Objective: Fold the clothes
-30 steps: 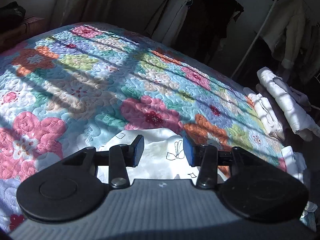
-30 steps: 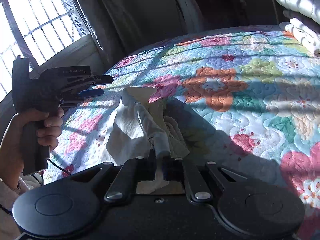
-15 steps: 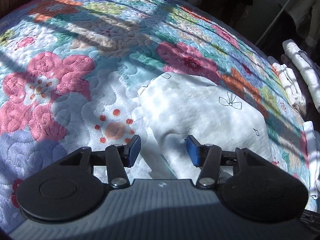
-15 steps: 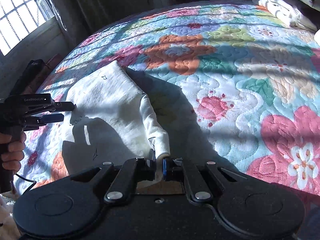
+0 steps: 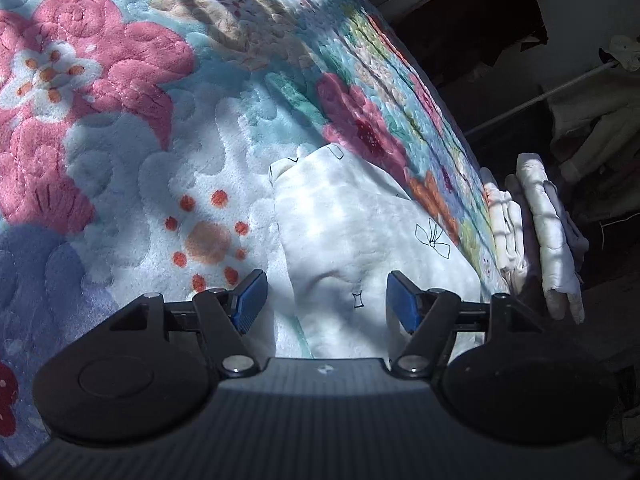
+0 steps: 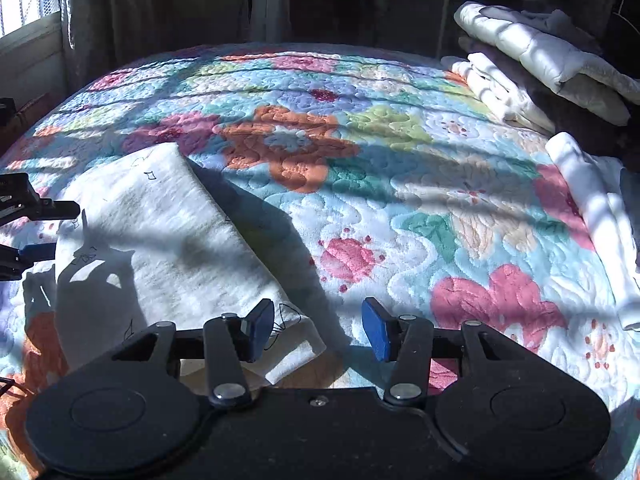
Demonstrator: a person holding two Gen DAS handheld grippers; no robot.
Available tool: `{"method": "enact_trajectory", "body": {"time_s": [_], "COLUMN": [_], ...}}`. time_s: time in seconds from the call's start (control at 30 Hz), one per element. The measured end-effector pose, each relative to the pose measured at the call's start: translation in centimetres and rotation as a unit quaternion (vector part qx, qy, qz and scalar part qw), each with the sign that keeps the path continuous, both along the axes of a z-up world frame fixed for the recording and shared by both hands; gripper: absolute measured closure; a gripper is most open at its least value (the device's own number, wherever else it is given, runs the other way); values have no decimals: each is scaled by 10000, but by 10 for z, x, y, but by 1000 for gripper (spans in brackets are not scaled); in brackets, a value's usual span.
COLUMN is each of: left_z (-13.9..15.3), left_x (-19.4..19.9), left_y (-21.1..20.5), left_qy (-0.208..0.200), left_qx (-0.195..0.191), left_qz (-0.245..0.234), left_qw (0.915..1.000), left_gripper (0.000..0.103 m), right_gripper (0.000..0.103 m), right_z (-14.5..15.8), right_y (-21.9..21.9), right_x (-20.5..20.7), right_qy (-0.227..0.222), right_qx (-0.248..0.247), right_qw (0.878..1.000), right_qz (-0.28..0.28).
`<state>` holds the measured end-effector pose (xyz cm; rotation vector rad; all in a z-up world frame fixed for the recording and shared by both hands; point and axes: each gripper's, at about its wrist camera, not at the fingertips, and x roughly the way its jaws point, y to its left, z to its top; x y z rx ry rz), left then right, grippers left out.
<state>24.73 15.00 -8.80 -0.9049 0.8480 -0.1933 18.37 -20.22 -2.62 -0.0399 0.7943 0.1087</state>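
Right wrist only: window (image 6: 24, 4) beyond floral quilt (image 6: 400, 208).

White garment (image 6: 160, 232) with little black line doodles – bows, small squares – lies folded flat on the floral quilt, on the left side of the bed in the right wrist view. It's a long rectangle running diagonally, far corner toward the window, near corner right at the bed's edge – half sunlit, half in shadow.
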Motion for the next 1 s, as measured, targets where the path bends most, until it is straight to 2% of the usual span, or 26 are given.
{"method": "enact_trajectory", "body": {"time_s": [0.03,0.07,0.1,0.13,0.17,0.27,0.3,0.37,0.47,0.53,0.63,0.67,0.7,0.77,0.8,0.87,0.93,1.0], "left_z": [-3,-7,-10,-12,-10,-2,0,-1,-10,-18,-21,-21,-17,-8,-3,9,21,40], "left_x": [2,5,7,10,11,15,16,18,25,31,38,40,43,46,46,45,43,39], "left_y": [0,1,0,-1,-4,-11,-12,-9,-2,4,8,8,5,-2,-6,-10,-13,-17], "left_qy": [-21,-48,-3,28,-1,-78,-113,-176,-44,54,62,36,-29,-154,-208,-355,-563,-909], "left_qx": [-183,-438,-567,-642,-500,-88,-87,-267,-599,-823,-1048,-1070,-927,-558,-457,-311,-253,-187], "left_qz": [16,7,-6,-29,-93,-245,-233,-168,-83,-57,-95,-132,-203,-287,-283,-279,-289,-195], "left_qw": [9998,9990,9984,9979,9987,9996,9996,9993,9982,9966,9944,9942,9955,9979,9983,9985,9977,9955], "left_gripper": [31,36,62,78,82,83,83,82,77,68,67,68,77,88,90,90,91,91], "right_gripper": [48,48,45,39,37,34,31,29,29,27,25,24,24,24,29,42,79,89], "right_z": [6,13,20,25,26,17,13,3,-9,-17,-24,-25,-28,-35,-38,-37,-32,-22], "right_y": [4,11,17,24,32,67,77,101,124,133,143,145,147,151,149,139,127,120], "right_x": [-3,-7,-10,-13,-14,-17,-17,-18,-15,-13,-19,-23,-26,-31,-32,-30,-24,-18], "right_qy": [-91,-174,-256,-303,-280,-164,-161,-167,-62,19,95,72,18,-174,-269,-412,-529,-801], "right_qx": [75,171,267,355,426,501,425,221,25,-209,-575,-701,-884,-1371,-1473,-1334,-1204,-1332], "right_qw": [9998,9991,9977,9958,9936,9839,9828,9812,9785,9774,9716,9692,9677,9658,9656,9686,9706,9668], "right_qz": [143,360,576,787,1010,1705,1787,1910,2063,2105,2293,2358,2362,2195,2127,2057,2014,2027]}}
